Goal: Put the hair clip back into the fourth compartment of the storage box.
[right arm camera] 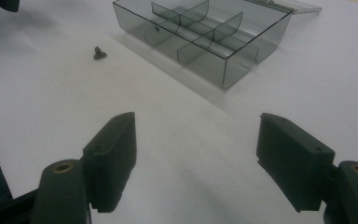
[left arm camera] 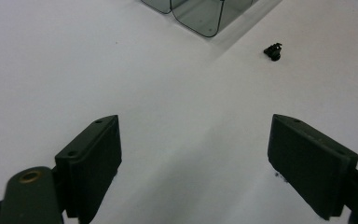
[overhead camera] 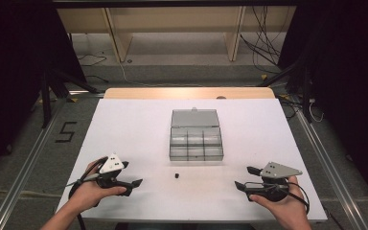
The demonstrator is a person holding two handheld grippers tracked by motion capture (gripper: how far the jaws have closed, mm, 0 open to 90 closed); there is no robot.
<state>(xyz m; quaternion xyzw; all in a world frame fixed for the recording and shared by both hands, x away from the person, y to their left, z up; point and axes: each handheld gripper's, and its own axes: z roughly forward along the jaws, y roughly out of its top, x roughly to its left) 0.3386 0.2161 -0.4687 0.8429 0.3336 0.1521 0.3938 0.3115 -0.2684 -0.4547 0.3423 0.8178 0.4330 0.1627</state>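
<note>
Both grippers sit low over the white bench (overhead camera: 124, 124) at its near edge, one in each hand, well apart. Left gripper (overhead camera: 135, 183) at near left, pointing right toward the centre; in its own view the fingers (left arm camera: 91, 161) stand wide apart with nothing but bare bench between them. Right gripper (overhead camera: 245, 177) at near right, pointing left; its fingers (right arm camera: 112, 156) are likewise spread as wide as they go, nothing between them, nothing held. A small black part (overhead camera: 177, 175) lies loose on the bench between the two grippers, somewhat nearer the left one, just in front of the box (overhead camera: 195, 136) and apart from it. It shows ahead and to the right in the left gripper view (left arm camera: 273, 50), ahead and to the left in the right gripper view (right arm camera: 99, 53); too small to tell its exact form. Box is clear grey plastic, in the middle of the bench, lid (overhead camera: 194, 118) folded open and lying flat on the far side, interior split into six compartments. One tiny dark item (right arm camera: 157, 28) sits in a compartment, seen in the right gripper view.
</note>
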